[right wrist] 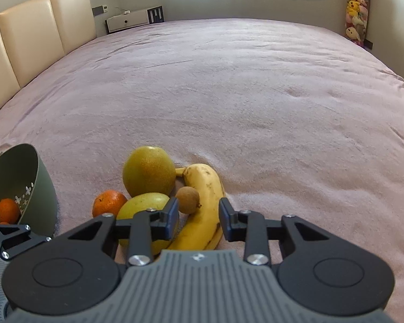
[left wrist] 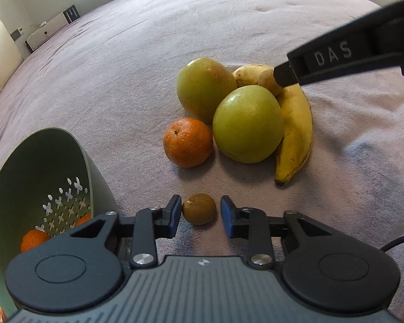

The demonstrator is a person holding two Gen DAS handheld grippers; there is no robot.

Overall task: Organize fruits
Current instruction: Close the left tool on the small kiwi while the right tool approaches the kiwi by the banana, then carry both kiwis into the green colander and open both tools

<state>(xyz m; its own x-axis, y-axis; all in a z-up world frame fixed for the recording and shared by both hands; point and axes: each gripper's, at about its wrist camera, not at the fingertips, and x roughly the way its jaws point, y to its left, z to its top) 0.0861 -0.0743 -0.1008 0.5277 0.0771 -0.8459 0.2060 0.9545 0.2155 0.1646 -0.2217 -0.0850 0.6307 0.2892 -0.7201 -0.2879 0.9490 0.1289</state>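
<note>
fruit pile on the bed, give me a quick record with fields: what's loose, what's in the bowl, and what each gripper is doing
surface: pink blanket
bowl: green colander bowl, tipped, holes in base
in bowl: small oranges, at least two
loose pile: two green round fruits, banana, orange, second banana behind
small brown fruits: one apart from the pile, one resting on the banana
left gripper: open, jaws either side of the lone brown fruit
right gripper: open, over the banana, near the other brown fruit
</note>
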